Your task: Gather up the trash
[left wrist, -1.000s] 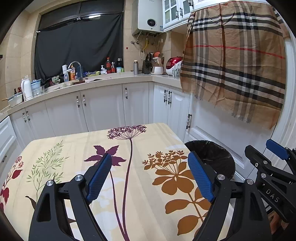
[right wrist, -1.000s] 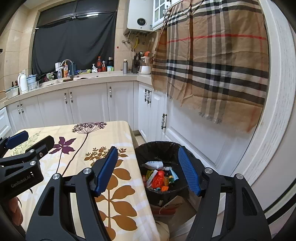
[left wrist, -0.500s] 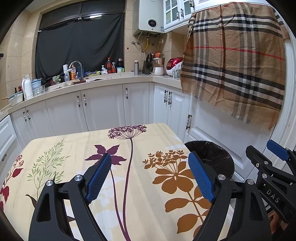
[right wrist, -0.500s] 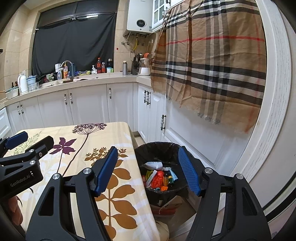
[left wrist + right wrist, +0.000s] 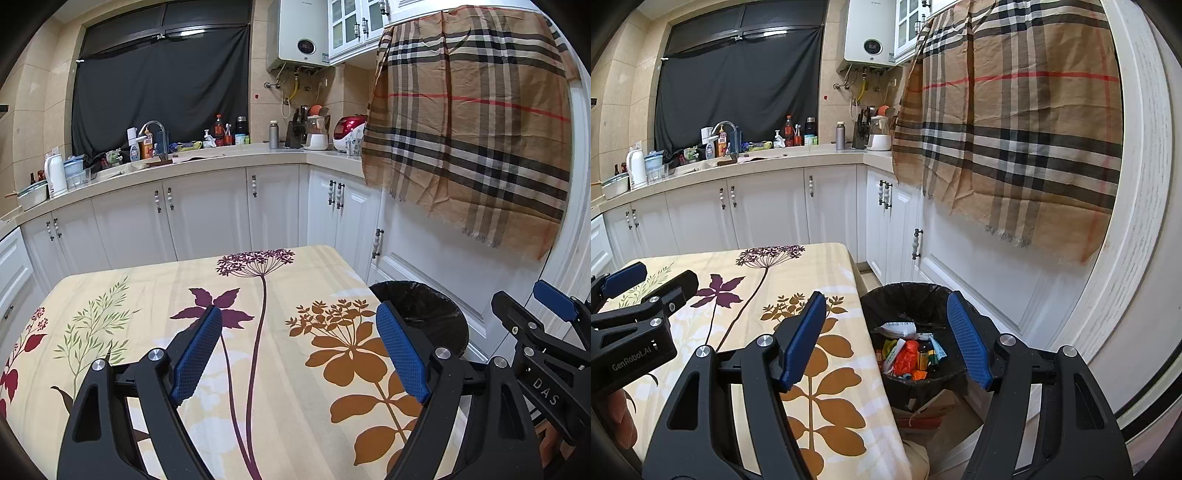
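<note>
Left wrist view: the left gripper [image 5: 299, 334] hangs above a table [image 5: 147, 295] draped in a floral cloth, jaws wide apart with nothing between them. At 3 o'clock of it, past the table's edge, stands a bin [image 5: 424, 306] lined with a black bag; its contents are hidden from this angle. At 4 o'clock, the right gripper's frame enters the picture.

Right wrist view: at 9 o'clock, the left gripper's frame lies over the tablecloth. The right gripper [image 5: 886, 319] is parted and empty, straddling the table edge and the bin [image 5: 905, 295]. Inside the bin lies the collected trash [image 5: 908, 354]: a white packet, an orange-red wrapper, green and yellow packets, a small dark bottle.
</note>
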Demonstrator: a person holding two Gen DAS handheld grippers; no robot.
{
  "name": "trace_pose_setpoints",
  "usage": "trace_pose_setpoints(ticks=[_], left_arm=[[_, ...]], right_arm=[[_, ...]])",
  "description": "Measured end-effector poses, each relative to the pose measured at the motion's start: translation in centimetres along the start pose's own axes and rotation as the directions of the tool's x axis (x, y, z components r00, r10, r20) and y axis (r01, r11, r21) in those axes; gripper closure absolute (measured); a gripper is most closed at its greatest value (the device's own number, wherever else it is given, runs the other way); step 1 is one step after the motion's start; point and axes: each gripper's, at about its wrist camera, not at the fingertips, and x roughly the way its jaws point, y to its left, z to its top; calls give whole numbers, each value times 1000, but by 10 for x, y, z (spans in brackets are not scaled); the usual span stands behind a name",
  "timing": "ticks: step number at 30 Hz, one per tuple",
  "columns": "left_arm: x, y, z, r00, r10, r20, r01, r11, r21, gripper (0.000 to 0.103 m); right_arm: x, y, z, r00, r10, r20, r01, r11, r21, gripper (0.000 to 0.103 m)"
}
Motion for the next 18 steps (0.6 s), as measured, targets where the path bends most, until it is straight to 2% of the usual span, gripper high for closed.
trace_pose_setpoints(ticks=[18], left_arm=[[0, 1, -1, 1000, 2, 2, -2, 1000, -3, 20]], right_arm=[[1, 1, 0, 1000, 0, -2, 0, 1000, -1, 37]])
